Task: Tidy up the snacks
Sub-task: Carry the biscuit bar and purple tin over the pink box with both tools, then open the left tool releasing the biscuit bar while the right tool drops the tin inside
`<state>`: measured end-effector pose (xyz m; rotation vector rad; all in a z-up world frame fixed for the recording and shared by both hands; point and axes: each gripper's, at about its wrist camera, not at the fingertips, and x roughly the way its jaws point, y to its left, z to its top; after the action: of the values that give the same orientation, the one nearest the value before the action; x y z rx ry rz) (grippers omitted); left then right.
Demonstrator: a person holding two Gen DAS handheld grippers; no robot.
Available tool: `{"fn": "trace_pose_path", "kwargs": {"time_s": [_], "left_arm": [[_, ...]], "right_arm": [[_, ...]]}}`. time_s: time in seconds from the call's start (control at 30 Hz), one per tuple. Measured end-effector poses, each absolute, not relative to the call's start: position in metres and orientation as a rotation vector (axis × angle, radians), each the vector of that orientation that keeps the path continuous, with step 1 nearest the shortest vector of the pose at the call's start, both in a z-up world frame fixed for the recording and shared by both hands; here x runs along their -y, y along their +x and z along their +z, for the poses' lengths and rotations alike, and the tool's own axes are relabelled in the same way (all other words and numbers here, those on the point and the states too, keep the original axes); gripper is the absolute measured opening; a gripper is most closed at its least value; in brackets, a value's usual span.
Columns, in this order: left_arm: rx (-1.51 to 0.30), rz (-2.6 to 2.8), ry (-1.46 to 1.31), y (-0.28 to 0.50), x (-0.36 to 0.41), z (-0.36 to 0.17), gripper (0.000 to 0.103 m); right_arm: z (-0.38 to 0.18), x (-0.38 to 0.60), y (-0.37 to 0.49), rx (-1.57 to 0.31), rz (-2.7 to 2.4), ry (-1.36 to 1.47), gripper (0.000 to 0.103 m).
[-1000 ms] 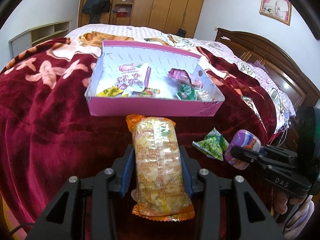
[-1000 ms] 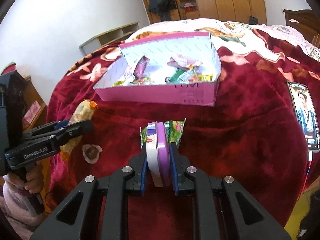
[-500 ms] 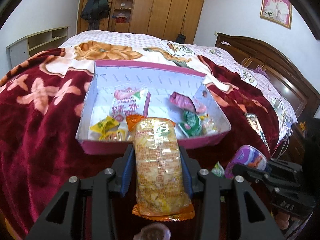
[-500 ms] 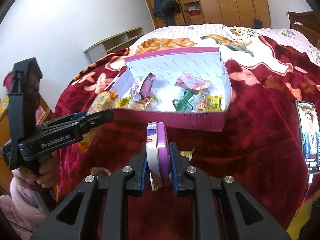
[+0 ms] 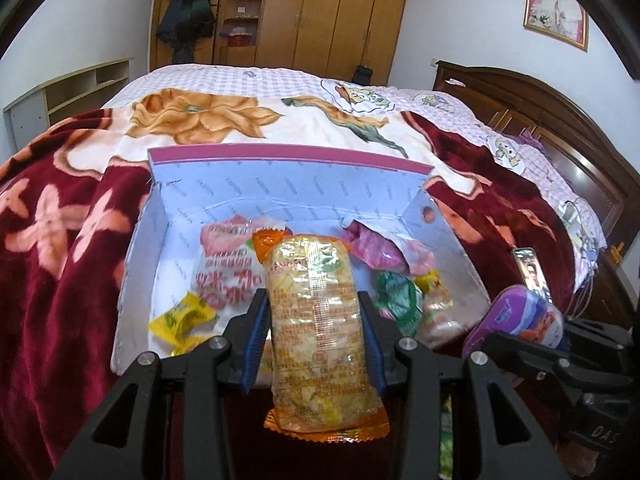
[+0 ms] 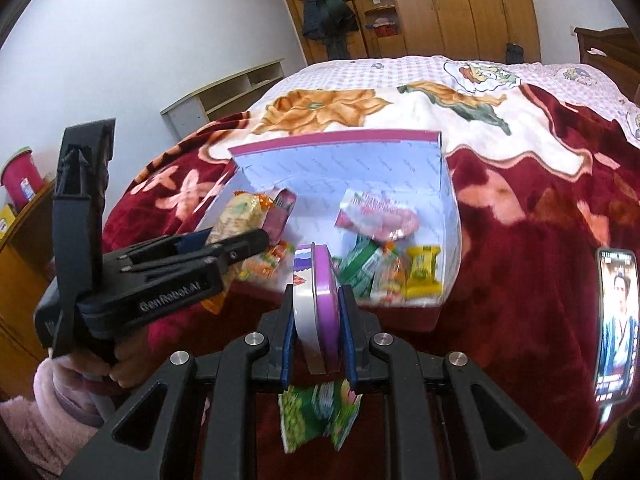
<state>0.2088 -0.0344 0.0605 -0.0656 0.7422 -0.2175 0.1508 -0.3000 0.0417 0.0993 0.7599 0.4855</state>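
My left gripper (image 5: 312, 320) is shut on a long orange-and-yellow cracker pack (image 5: 316, 320) and holds it over the front edge of the pink box (image 5: 288, 152). My right gripper (image 6: 316, 320) is shut on a flat purple tin (image 6: 316, 292), held on edge just before the box's front wall (image 6: 400, 312). The tin also shows in the left wrist view (image 5: 520, 316). The box holds several wrapped snacks, among them a pink-and-white bag (image 5: 228, 272) and a yellow candy (image 6: 424, 272).
A green snack packet (image 6: 316, 412) lies on the red blanket (image 6: 520, 240) below my right gripper. A phone (image 6: 616, 320) with a lit screen lies at the right. The bed's wooden headboard (image 5: 540, 100) and a wardrobe (image 5: 320, 16) stand behind.
Both grippers have risen and moved forward toward the box with their loads. The cracker pack has come over the box's front edge, and the green packet has dropped below the right gripper.
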Motion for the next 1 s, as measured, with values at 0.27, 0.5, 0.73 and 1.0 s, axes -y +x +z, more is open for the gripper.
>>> {"fn": "trace_pose_path", "kwargs": {"time_s": [0.27,0.5,0.73,1.0], "left_arm": [[-0.781,-0.187,-0.037,0.230,0.041,0.041,0.044],[-0.814,-0.180,-0.064,0.239,0.035,0.028,0.045],[-0.833,-0.181,-0.073,0.241,0.031,0.022,0.050],[-0.841,-0.177,-0.081,0.240,0.027,0.020,0.052]], "right_arm": [[0.043,0.303,0.186,-0.773,0.446,0.102,0.020],[0.041,0.304,0.213,-0.793,0.404,0.080,0.020],[0.038,0.299,0.241,-0.804,0.371,0.063,0.020],[0.035,0.290,0.264,-0.800,0.354,0.050,0.020]]}}
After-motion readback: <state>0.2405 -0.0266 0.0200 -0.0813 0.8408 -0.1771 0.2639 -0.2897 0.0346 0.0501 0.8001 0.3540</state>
